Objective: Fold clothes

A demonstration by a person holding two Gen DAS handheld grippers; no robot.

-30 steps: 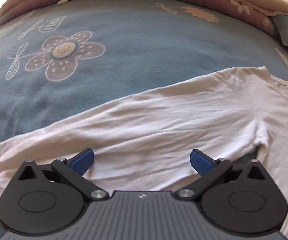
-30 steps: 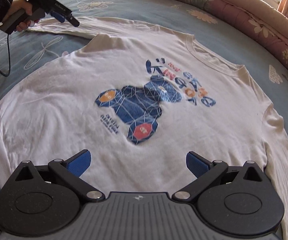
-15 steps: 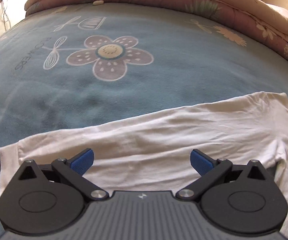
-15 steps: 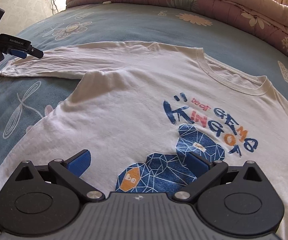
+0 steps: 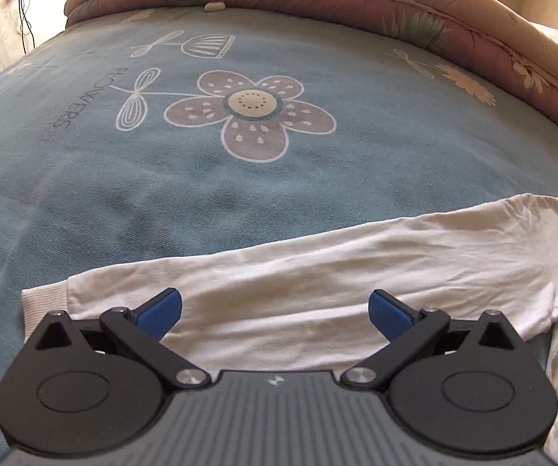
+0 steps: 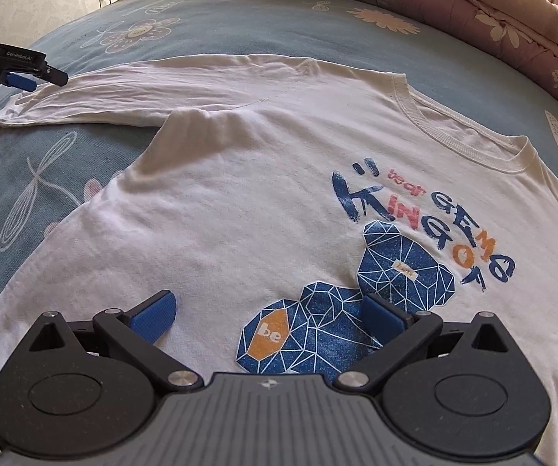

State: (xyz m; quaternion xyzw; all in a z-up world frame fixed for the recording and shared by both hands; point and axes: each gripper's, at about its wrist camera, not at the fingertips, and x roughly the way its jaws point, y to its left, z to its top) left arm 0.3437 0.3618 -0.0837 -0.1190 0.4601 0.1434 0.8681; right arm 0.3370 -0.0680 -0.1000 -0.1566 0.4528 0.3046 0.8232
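Note:
A white long-sleeved shirt (image 6: 240,202) with a blue bear print lies flat, front up, on the bed. Its left sleeve (image 5: 317,272) stretches out sideways, with the ribbed cuff (image 5: 44,301) at its end. My left gripper (image 5: 275,312) is open and empty, just above the sleeve near the cuff; it also shows at the far left of the right wrist view (image 6: 26,75). My right gripper (image 6: 269,316) is open and empty, low over the shirt's lower front beside the bear print (image 6: 341,322).
The bed has a blue sheet with flower drawings (image 5: 252,112). A rolled pink floral quilt (image 5: 395,7) lies along the far edge. The floor and some cables (image 5: 19,0) show past the bed's far left corner.
My left gripper has moved left along the sleeve, from near the shoulder to the cuff end. My right gripper has moved left and forward over the shirt's front. Both stayed open.

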